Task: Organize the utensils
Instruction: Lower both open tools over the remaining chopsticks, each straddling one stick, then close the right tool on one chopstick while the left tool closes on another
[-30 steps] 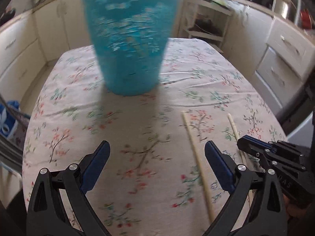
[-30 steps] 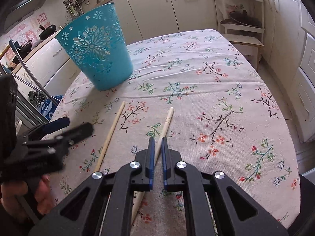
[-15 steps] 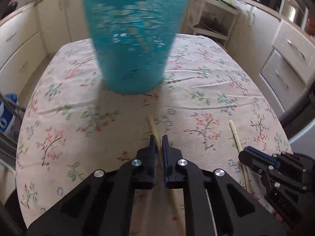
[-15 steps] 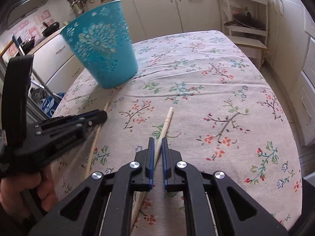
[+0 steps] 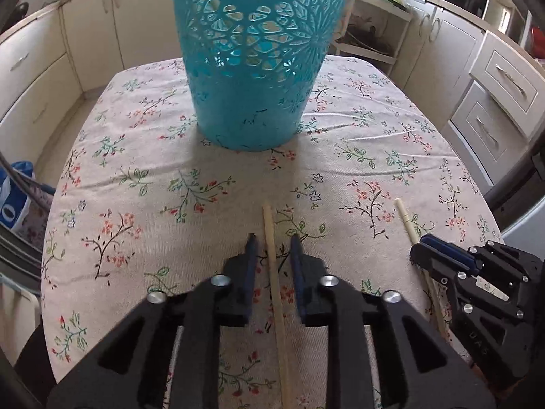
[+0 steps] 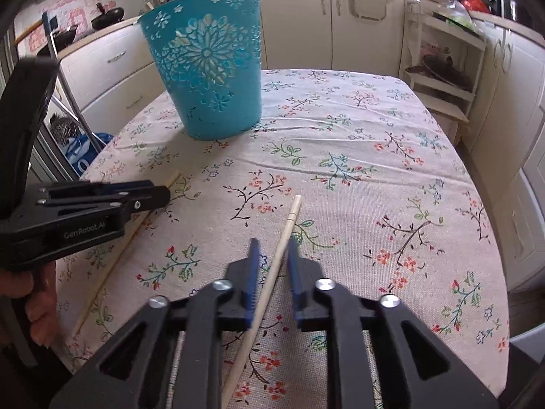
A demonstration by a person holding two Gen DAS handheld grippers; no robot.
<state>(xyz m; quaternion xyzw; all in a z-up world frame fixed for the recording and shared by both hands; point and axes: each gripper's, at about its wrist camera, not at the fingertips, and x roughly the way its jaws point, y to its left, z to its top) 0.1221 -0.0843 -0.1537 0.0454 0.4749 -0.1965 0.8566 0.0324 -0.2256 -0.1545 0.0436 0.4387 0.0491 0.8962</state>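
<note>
Two pale wooden chopsticks lie on the floral tablecloth. My left gripper (image 5: 272, 243) is slightly open, its fingers on either side of the left chopstick (image 5: 272, 255) without touching it. My right gripper (image 6: 271, 248) is slightly open around the right chopstick (image 6: 284, 235), which lies between its fingers. A teal perforated cup (image 5: 255, 54) stands upright at the far middle of the table; it also shows in the right wrist view (image 6: 207, 64). The right gripper shows in the left wrist view (image 5: 439, 252), and the left gripper in the right wrist view (image 6: 150, 194).
The table (image 6: 374, 156) is covered by a floral cloth and ringed by cream kitchen cabinets (image 6: 299, 24). An open shelf unit (image 6: 442, 68) stands at the far right. A blue bag (image 5: 13, 197) sits on the floor at the left.
Both grippers have opened a little from shut, each now straddling its chopstick. The left gripper, wide open one second ago, moved right over the left chopstick and nearer the cup.
</note>
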